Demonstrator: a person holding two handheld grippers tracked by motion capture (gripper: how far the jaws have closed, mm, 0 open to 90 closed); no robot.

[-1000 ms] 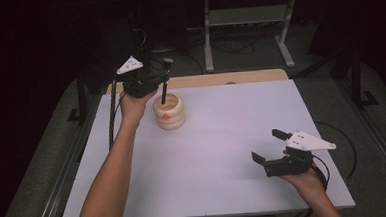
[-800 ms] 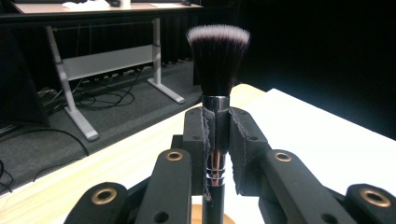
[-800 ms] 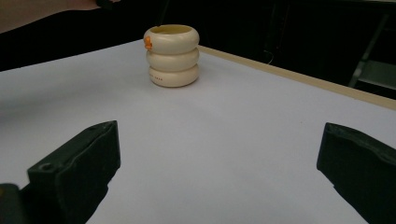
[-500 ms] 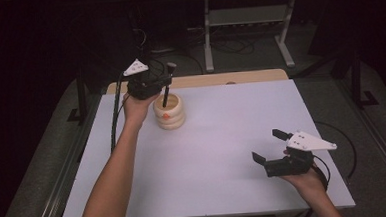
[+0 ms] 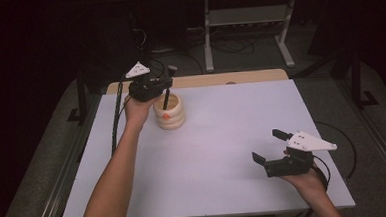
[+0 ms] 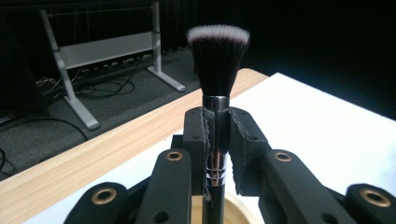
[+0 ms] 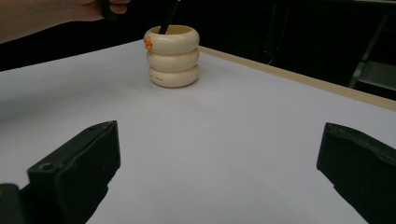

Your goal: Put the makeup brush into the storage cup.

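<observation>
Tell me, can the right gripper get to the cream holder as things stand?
Probably yes: the right gripper has open, empty jaws, and bare table lies between it and the holder. The left gripper holds the brush above it.

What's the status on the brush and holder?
Left gripper shut on makeup brush, handle end inside cream ringed holder. Right gripper open, nothing between jaws, low over white table. Nothing in the way.

High view overhead, tool views close, low
</observation>
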